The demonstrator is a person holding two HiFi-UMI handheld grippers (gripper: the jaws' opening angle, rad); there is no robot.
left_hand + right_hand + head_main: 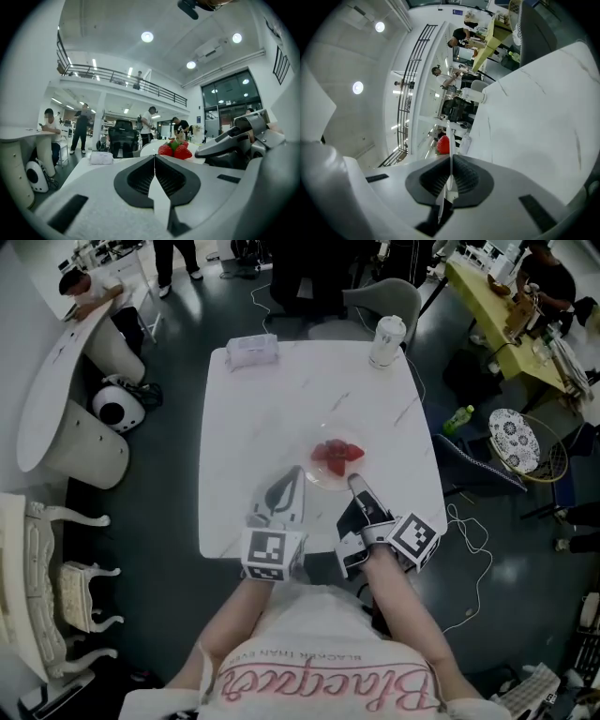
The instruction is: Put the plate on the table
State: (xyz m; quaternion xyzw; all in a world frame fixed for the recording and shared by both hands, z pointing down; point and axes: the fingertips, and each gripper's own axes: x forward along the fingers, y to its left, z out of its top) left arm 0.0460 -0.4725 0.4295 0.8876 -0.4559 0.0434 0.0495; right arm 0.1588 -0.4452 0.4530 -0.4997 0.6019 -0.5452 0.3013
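A white marble table (281,399) is standing in an open office. A clear plate (319,480) carrying strawberries (336,456) is sitting toward the table's near edge, with the right hand-held gripper (356,486) clamping its rim. The left hand-held gripper (295,474) is resting by the same table edge, jaws pressed together and gripping nothing.

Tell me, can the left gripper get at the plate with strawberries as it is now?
Probably yes. The left gripper lies just left of the plate, with nothing between them; its jaws are shut, though. The right gripper grips the near rim.
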